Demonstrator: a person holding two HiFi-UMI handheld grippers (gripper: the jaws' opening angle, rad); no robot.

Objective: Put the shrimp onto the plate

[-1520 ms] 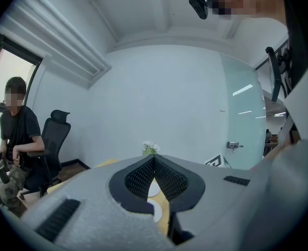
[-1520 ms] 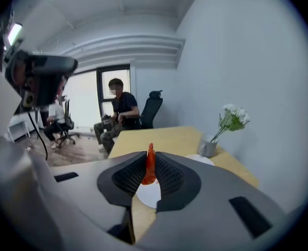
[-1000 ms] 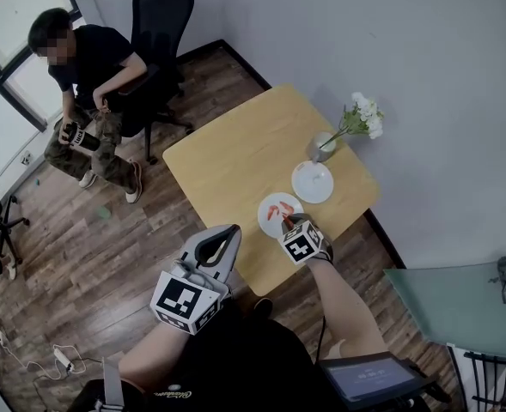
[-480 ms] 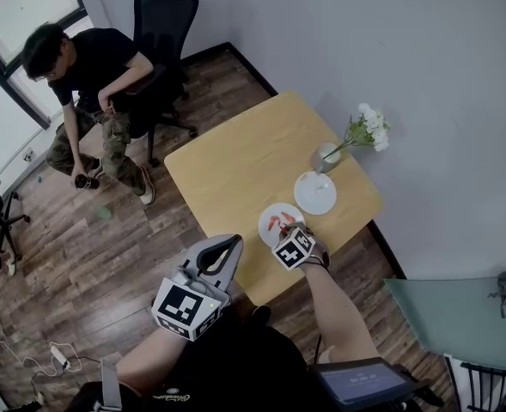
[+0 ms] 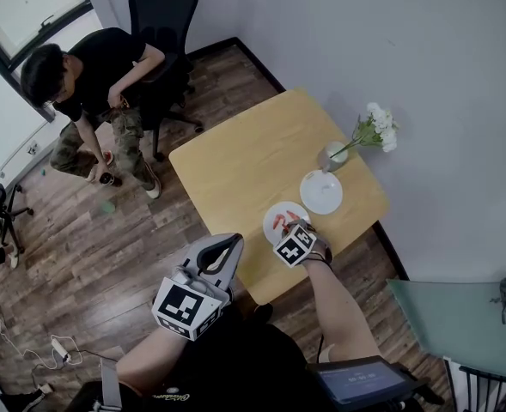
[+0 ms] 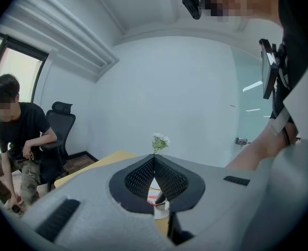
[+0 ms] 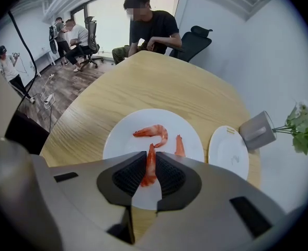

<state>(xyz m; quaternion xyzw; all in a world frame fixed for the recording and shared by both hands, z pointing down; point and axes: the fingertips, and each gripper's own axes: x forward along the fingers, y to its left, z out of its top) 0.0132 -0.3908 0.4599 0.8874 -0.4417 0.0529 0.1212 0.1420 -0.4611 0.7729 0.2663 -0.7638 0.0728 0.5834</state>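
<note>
My right gripper (image 7: pixel 149 155) is shut on a red shrimp (image 7: pixel 150 170) over the near part of a white plate (image 7: pixel 122 140). Two more shrimp lie on that plate, a curled one (image 7: pixel 155 132) and a straight one (image 7: pixel 179 146). In the head view this plate (image 5: pixel 275 214) sits near the table's front edge, and the right gripper (image 5: pixel 289 226) reaches over it. My left gripper (image 5: pixel 225 245) hangs off the table on the near left, shut with nothing in it. The left gripper view shows its jaws (image 6: pixel 154 160) closed together.
A smaller bare white plate (image 5: pixel 321 192) and a grey vase (image 5: pixel 332 156) with white flowers (image 5: pixel 378 128) stand at the table's right side. The wooden table (image 5: pixel 244 157) reaches back to the wall. A person (image 5: pixel 89 84) sits on an office chair on the left.
My right gripper has stayed over the plate with the shrimp in it. The seated person has bent forward and down toward the floor. The left gripper has barely moved.
</note>
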